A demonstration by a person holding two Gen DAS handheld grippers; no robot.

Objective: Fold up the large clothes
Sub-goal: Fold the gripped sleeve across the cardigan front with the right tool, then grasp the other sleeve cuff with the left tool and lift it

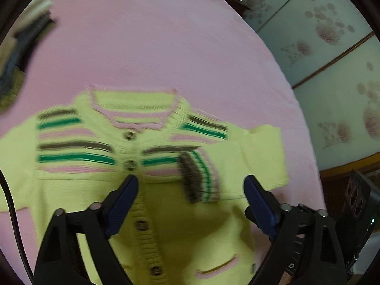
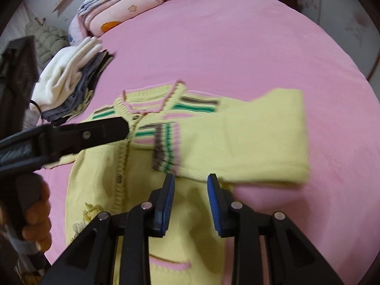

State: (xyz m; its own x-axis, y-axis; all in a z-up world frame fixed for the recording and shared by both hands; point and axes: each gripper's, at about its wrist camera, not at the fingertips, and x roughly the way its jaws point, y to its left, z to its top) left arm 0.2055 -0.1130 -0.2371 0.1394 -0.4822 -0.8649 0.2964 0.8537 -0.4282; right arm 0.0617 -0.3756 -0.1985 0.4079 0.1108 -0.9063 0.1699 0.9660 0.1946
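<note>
A yellow-green buttoned cardigan point(image 1: 185, 218) with pink, green and brown stripes lies face up on a pink bed sheet point(image 1: 152, 38). Its right sleeve is folded across the chest, the striped cuff point(image 1: 200, 175) near the button line. My left gripper point(image 1: 191, 185) is open and empty, hovering above the chest. In the right wrist view the cardigan point(image 2: 147, 173) and folded sleeve point(image 2: 249, 147) show. My right gripper point(image 2: 191, 180) is partly open and empty, just below the sleeve's lower edge. The left gripper point(image 2: 78, 135) reaches in from the left over the cardigan's left side.
A pile of folded white and dark clothes point(image 2: 71, 80) sits at the left bed edge. Patterned bedding point(image 2: 114, 7) lies at the far end. Pale floral wardrobe panels point(image 1: 332, 59) stand to the right of the bed.
</note>
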